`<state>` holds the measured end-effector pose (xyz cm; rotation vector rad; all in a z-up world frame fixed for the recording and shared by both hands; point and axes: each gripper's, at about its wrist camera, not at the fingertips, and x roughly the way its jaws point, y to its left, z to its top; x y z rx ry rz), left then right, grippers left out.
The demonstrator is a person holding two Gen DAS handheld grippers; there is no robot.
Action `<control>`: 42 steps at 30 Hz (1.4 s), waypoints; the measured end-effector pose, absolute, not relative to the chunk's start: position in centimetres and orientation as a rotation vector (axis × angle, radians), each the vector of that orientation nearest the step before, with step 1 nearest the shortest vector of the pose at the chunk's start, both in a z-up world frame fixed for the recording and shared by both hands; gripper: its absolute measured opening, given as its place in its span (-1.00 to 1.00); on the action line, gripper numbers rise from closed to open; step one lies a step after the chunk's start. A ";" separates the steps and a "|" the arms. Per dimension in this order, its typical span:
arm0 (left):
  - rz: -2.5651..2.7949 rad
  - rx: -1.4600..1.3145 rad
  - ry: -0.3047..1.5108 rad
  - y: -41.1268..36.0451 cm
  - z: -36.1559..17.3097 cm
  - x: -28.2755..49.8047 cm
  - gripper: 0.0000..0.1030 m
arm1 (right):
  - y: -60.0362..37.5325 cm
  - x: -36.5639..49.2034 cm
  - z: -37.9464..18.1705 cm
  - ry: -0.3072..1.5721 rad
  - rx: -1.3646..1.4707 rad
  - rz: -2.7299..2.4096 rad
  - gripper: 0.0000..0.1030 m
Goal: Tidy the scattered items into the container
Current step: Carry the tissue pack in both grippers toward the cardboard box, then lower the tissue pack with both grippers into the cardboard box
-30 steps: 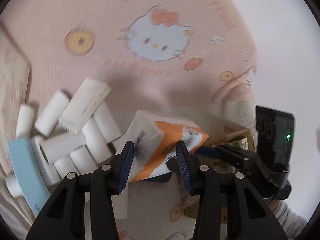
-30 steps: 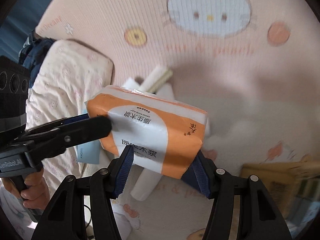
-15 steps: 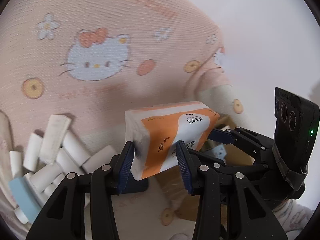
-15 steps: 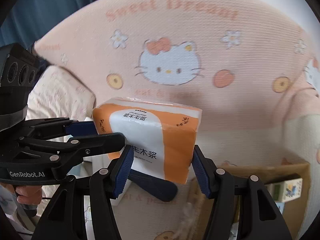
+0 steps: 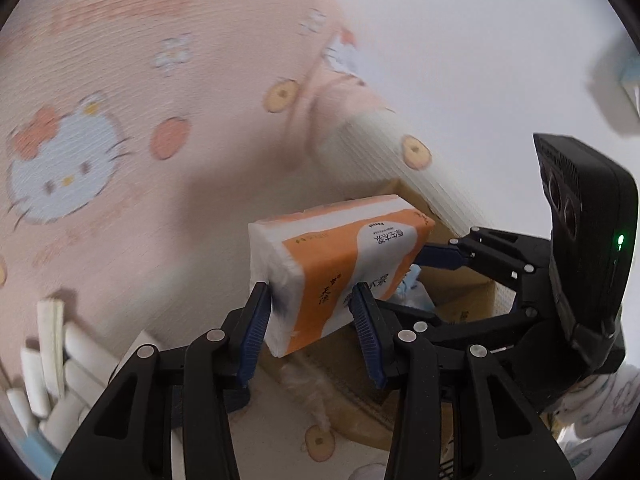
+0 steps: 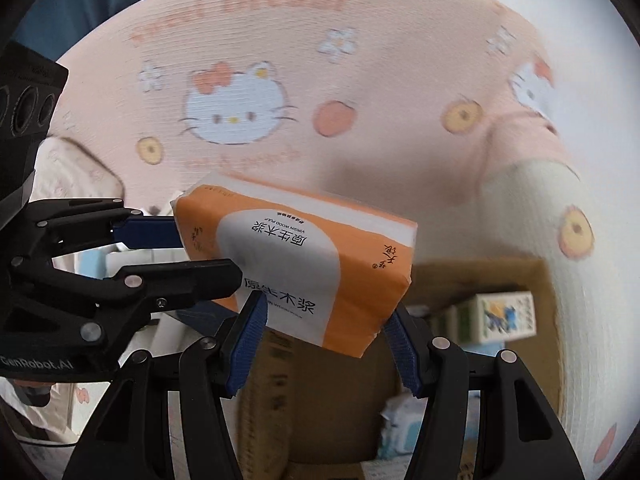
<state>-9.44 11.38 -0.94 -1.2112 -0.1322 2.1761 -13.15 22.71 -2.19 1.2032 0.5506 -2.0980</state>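
Orange tissue pack clamped between your left gripper and right gripper, both closed on it, cardboard box at 4 o'clock, pink blanket behind.

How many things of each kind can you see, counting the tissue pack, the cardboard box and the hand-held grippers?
Tissue pack: 1
Cardboard box: 1
Hand-held grippers, left hand-held gripper and right hand-held gripper: 2, both gripping the tissue pack
Total: 4
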 end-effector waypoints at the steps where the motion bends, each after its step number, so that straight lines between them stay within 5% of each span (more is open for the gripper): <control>1: 2.156 -1.210 -0.124 12.1 -1.0 -9.6 -0.11 | 23.5 -13.4 -2.1 0.544 1.211 -2.102 0.10; 25: 1.801 -1.551 -0.136 26.0 -9.1 -10.3 -0.13 | 37.3 -18.8 -8.4 0.521 1.661 -2.007 0.10; 42: 1.646 -1.774 -0.304 27.0 -15.3 -10.5 -0.13 | 39.9 -19.2 -11.3 0.663 1.740 -1.964 0.08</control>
